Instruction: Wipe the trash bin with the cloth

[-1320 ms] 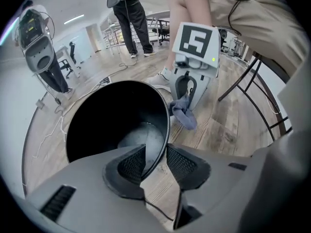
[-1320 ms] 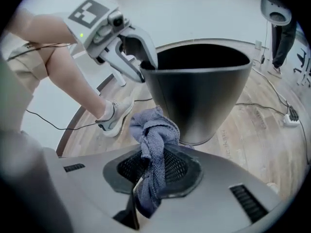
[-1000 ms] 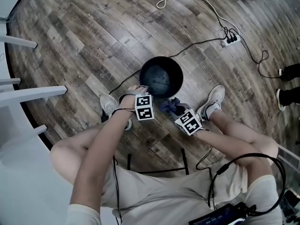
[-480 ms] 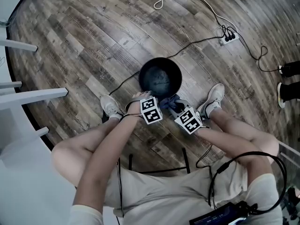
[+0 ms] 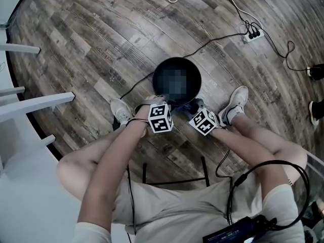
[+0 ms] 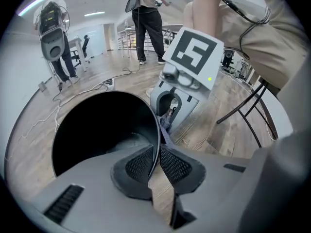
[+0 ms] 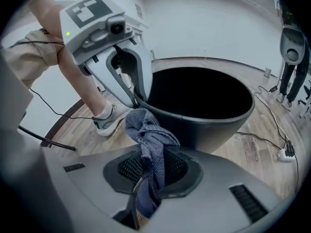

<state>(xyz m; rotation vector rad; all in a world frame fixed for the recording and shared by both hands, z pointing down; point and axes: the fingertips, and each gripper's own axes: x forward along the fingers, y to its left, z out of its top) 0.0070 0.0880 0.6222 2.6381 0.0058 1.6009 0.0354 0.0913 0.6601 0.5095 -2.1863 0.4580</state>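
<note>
The black round trash bin (image 5: 160, 70) stands on the wood floor between the person's feet. My left gripper (image 5: 160, 101) is at its near rim. In the left gripper view, that gripper (image 6: 156, 163) has just closed, and its pads pinch the thin rim of the bin (image 6: 107, 125). My right gripper (image 7: 153, 171) is shut on a bunched blue-grey cloth (image 7: 148, 140), which hangs just short of the bin's outer wall (image 7: 209, 123). From above, the cloth (image 5: 189, 104) lies against the bin's near right side, in front of the right gripper (image 5: 194, 108).
Black cables cross the floor to a power strip (image 5: 251, 35). The person's shoes (image 5: 120, 110) (image 5: 237, 101) flank the bin. White furniture (image 5: 30, 103) lines the left edge. Black stool legs (image 5: 174, 172) stand under the person. Another person (image 6: 146, 23) stands in the background.
The left gripper has moved right to the bin's near rim. The right gripper with the cloth has dropped closer to the bin's side.
</note>
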